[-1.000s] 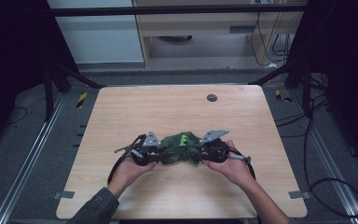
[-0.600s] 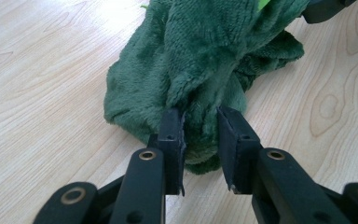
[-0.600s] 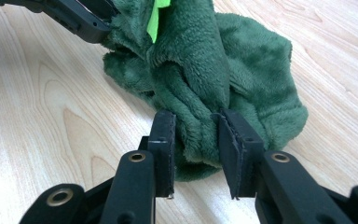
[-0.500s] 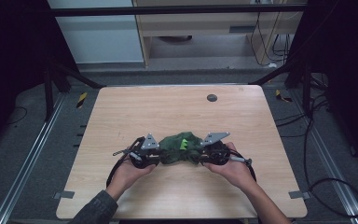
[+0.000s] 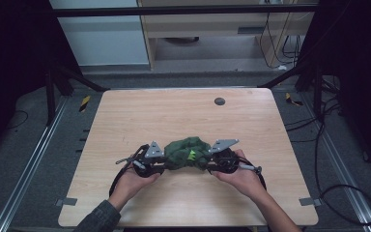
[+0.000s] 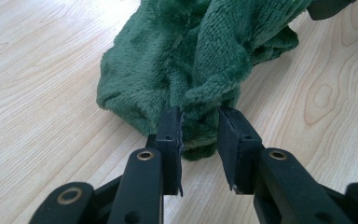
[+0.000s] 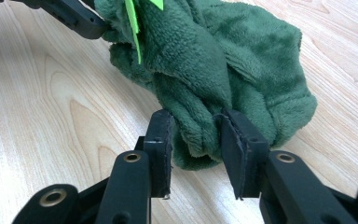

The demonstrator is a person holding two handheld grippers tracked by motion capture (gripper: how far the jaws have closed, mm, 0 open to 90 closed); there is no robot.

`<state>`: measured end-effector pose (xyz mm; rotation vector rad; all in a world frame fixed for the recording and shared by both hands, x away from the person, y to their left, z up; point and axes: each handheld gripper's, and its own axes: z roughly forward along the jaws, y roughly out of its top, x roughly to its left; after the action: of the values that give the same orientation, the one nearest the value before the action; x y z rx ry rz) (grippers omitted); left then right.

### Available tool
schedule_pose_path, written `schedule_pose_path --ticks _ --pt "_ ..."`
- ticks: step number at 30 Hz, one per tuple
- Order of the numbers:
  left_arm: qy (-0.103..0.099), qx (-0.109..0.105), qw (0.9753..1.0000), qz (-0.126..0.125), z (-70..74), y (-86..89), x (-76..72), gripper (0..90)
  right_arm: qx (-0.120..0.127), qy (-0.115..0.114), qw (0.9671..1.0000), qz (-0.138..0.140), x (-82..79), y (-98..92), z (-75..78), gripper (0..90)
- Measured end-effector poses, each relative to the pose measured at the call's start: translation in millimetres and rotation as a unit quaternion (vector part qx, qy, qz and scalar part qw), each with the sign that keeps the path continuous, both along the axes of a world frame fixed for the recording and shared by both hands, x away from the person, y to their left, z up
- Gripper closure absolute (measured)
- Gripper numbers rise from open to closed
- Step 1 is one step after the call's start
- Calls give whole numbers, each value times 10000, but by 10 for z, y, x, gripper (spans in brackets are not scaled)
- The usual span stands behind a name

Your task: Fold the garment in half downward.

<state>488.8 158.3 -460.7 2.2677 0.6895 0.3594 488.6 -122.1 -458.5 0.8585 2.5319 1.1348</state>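
Note:
A crumpled dark green fleece cloth point(image 5: 186, 149) lies bunched on the wooden table point(image 5: 174, 116), near its front middle. A small bright green tag point(image 7: 133, 23) sticks out of it. My left gripper point(image 5: 166, 160) holds the cloth's left end; in the left gripper view the left gripper point(image 6: 200, 116) pinches a fold of the cloth point(image 6: 177, 60) between its jaws. My right gripper point(image 5: 210, 160) is at the cloth's right end; in the right gripper view the right gripper point(image 7: 196, 119) is shut on a thick fold of the cloth point(image 7: 242, 56). The two grippers face each other across the bundle.
A small dark round hole point(image 5: 219, 101) sits in the tabletop toward the far edge. Black cables point(image 5: 121, 176) loop from the grippers beside the hands. Metal frame rails point(image 5: 34, 159) run along both sides of the table, with dark floor beyond.
Both grippers and the cloth have drifted slightly toward the table's near edge. The right gripper has closed in a little toward the left one, keeping the cloth bunched.

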Motion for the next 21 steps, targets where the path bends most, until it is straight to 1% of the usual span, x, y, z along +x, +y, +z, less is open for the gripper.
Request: schedule_pose_path --ticks 3,19,21 --pt "14 12 10000 -32 3 4 -1 702 4 11 10000 15 -9 4 -2 635" --pt "3 -13 10000 -35 11 13 -39 694 20 17 10000 43 -77 3 6 597" --pt "-8 10 10000 -57 15 16 -43 694 15 9 10000 47 -81 2 9 594"
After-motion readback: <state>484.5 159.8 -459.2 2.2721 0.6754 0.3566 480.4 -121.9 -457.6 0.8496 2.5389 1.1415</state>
